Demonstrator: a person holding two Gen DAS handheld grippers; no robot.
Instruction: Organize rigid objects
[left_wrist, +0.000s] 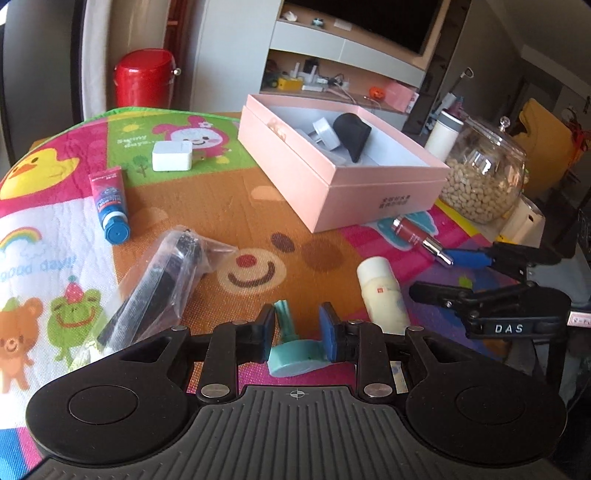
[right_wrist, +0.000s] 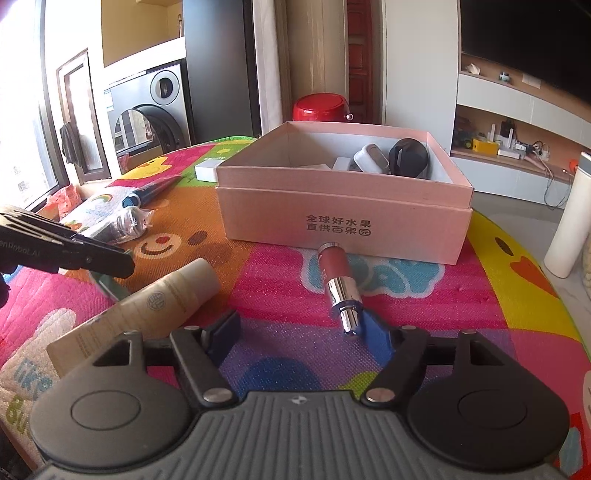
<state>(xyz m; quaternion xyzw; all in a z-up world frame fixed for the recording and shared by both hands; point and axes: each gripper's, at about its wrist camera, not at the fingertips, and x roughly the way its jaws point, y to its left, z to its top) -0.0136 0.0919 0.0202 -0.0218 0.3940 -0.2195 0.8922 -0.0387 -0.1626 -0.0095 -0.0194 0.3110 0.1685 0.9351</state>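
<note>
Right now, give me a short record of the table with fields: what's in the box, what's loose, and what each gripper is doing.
box: pink box, open, holds a black item and white items
loose on mat: blue tube, bagged black item, cream bottle, red lipstick, white block
left gripper: fingers around a teal piece
right gripper: open, lipstick by one finger

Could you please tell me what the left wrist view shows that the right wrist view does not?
Only the left wrist view shows the teal hook between the left gripper pads, and the glass jar of nuts. Only the right wrist view shows the washing machine and the printed front of the pink box. Both show the box with items inside, the red lipstick tube, the cream bottle, the blue tube and the bagged black item.
</note>
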